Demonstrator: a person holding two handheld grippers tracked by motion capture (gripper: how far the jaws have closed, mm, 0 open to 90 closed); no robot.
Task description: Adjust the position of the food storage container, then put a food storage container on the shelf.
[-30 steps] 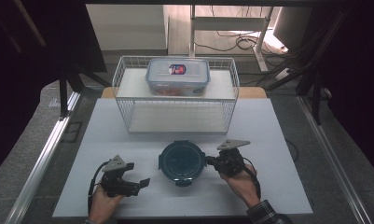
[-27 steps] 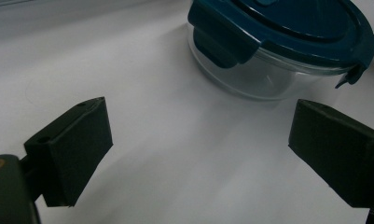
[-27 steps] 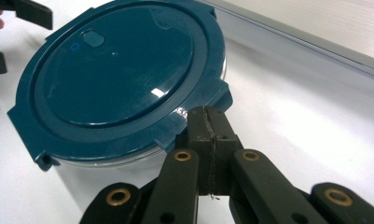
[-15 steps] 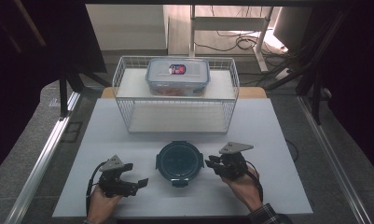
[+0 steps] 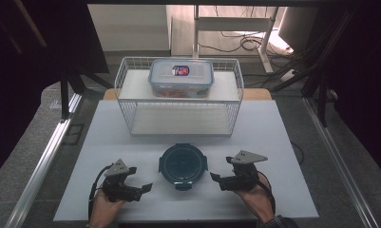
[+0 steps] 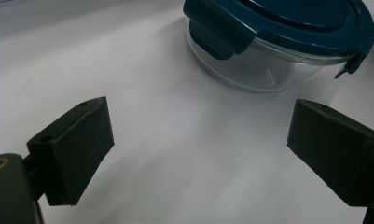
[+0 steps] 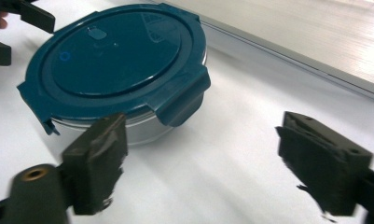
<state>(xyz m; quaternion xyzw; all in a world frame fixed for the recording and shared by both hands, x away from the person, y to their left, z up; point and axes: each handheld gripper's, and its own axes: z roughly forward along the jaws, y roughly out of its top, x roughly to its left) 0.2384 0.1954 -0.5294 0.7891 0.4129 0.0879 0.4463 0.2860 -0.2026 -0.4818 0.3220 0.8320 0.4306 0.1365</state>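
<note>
A round glass container with a dark teal clip lid [image 5: 183, 165] stands on the white table near the front edge. My left gripper [image 5: 146, 188] rests to its left, open, jaws pointing at it with a gap between. In the left gripper view the open gripper [image 6: 203, 149] holds nothing, and the container [image 6: 287, 28] lies ahead. My right gripper [image 5: 215, 178] sits just right of the container, apart from it. Its jaws have just been opening and stand open [image 7: 208, 161] with nothing between them. The container [image 7: 114, 56] is ahead to the left, one lid latch sticking out.
A white wire basket [image 5: 126, 80] stands at the back of the table [image 5: 283, 142]. A clear rectangular lidded box [image 5: 181, 77] rests on its upper shelf. A metal rail [image 5: 41, 161] runs along the left side. The left gripper [image 7: 17, 28] appears at the right gripper view's top left.
My right gripper has drawn away to the right from the container's side and its jaws have opened. The left gripper and the container have stayed put.
</note>
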